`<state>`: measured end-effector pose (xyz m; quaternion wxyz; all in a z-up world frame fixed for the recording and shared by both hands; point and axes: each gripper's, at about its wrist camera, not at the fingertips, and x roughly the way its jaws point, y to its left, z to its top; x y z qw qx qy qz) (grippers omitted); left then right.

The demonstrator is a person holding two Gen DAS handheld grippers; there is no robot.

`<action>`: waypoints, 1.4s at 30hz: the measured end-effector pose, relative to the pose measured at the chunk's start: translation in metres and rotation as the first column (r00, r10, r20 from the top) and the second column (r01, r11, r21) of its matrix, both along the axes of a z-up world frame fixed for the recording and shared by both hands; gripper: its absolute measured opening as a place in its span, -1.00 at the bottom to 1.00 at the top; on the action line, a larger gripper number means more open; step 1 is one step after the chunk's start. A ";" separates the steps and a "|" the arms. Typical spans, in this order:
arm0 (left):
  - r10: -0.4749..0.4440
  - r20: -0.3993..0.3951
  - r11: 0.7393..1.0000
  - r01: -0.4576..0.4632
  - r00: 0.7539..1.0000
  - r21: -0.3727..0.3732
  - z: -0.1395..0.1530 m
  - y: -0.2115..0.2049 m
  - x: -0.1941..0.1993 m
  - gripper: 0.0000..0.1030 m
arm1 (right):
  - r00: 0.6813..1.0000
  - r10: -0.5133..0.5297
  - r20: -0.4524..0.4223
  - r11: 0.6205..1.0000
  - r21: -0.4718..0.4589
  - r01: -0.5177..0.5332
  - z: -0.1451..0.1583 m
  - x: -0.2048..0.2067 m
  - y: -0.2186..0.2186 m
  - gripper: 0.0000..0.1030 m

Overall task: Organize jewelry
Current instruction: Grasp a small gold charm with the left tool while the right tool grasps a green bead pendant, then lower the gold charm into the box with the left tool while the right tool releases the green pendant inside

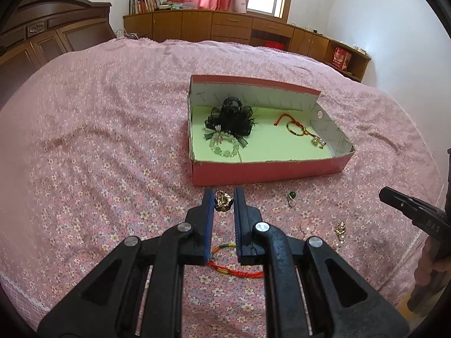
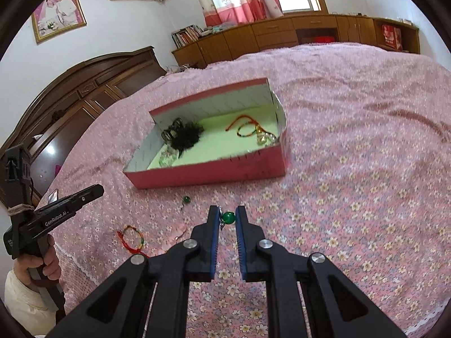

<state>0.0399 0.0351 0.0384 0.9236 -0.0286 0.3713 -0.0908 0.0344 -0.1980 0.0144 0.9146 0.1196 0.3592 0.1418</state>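
A pink box [image 1: 267, 173] sits on the bed [image 1: 98, 140] w/ its top open. The inside is white on the walls & light green on the floor.

In the box, on the left side, is a black fluffy hair clip [image 1: 229, 118]. A clear bead bracelet [image 1: 224, 148] lies right in front of it, touching it. On the right side of the box is an orange & red string bracelet [image 1: 293, 128]. Next to that, near the right wall, is a small clear shiny thing [image 1: 318, 141]; can't tell what it is.

The left gripper [image 1: 222, 201] is pressed nearly together & pinches a gold piece [image 1: 223, 200] between its blue pads. It is held up above the bed, in front of the box.

The right gripper [image 2: 227, 217] is pressed nearly together too & pinches a green stone piece [image 2: 228, 217], also in front of the box & off the bed.

More things lie on the bed, not in the box yet. A colorful string bracelet [image 1: 234, 264] lies under the left gripper. A green stone ring [image 1: 291, 197] lies near the box front. A gold earring [image 1: 339, 229] lies more to the right, w/ a thin clear ring [image 1: 307, 226] just beside it.

A hand [image 2: 36, 267] in a cream sleeve [image 2: 22, 301] holds the left gripper handle.
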 end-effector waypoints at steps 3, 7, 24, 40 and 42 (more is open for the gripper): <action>-0.005 0.016 1.000 0.005 1.000 0.002 0.005 -0.002 0.002 -0.90 | 1.000 0.000 0.017 1.000 -0.002 0.000 0.006 0.000 0.000 -0.74; -0.014 0.034 1.000 0.014 0.999 0.003 0.012 -0.005 0.007 -0.90 | 0.999 0.003 0.041 1.000 -0.003 -0.003 0.016 0.004 0.000 -0.74; -0.060 0.050 0.996 0.056 0.997 0.073 0.019 -0.033 0.063 -0.90 | 0.992 0.031 0.119 0.998 -0.062 -0.024 0.049 0.059 0.006 -0.74; -0.057 -0.079 0.993 0.065 0.995 0.101 -0.018 -0.045 0.103 -0.90 | 0.998 0.006 -0.063 0.992 -0.122 -0.014 0.004 0.137 0.000 -0.74; -0.054 -0.099 0.993 0.064 0.994 0.100 -0.023 -0.045 0.106 -0.90 | 0.997 0.006 -0.079 0.991 -0.134 -0.017 -0.001 0.141 0.001 -0.74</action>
